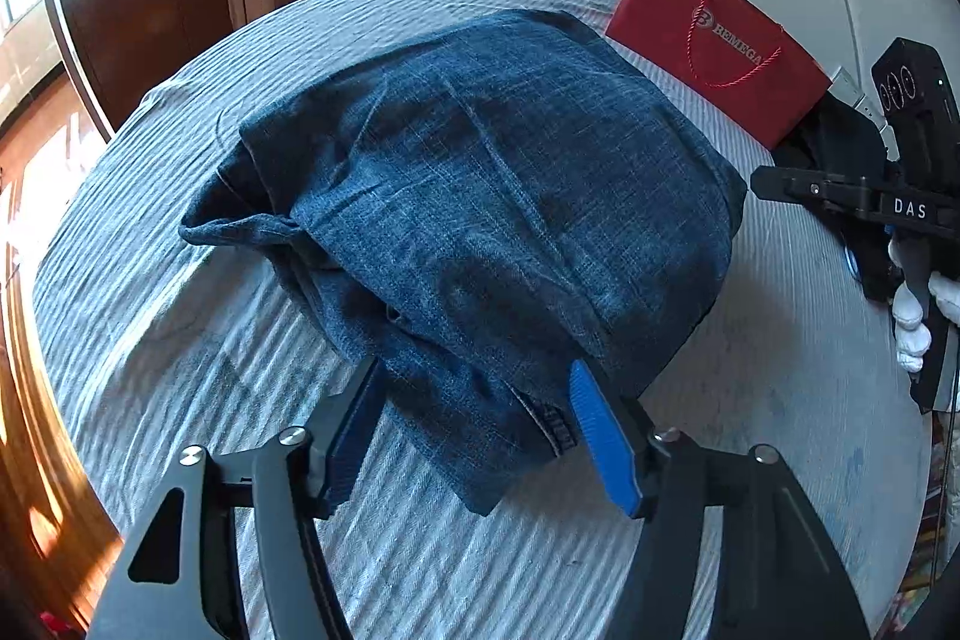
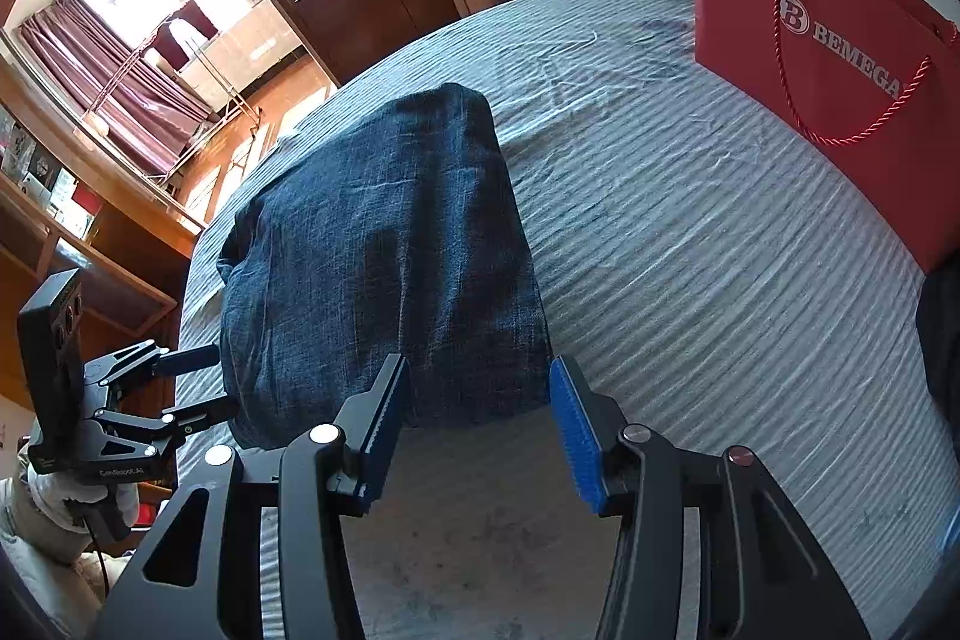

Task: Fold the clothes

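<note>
With both the left gripper [image 1: 474,430] and right gripper [image 2: 474,430] spread wide and nothing held, the folded jeans [image 1: 480,196] — seemingly loosely stacked — could be dragged apart by a snagged pad.

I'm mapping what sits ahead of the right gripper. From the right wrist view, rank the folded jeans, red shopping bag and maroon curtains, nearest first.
From the right gripper:
1. Folded jeans, just ahead, slightly left.
2. Red shopping bag, standing far right on the bed.
3. Maroon curtains, far left by the window.
</note>
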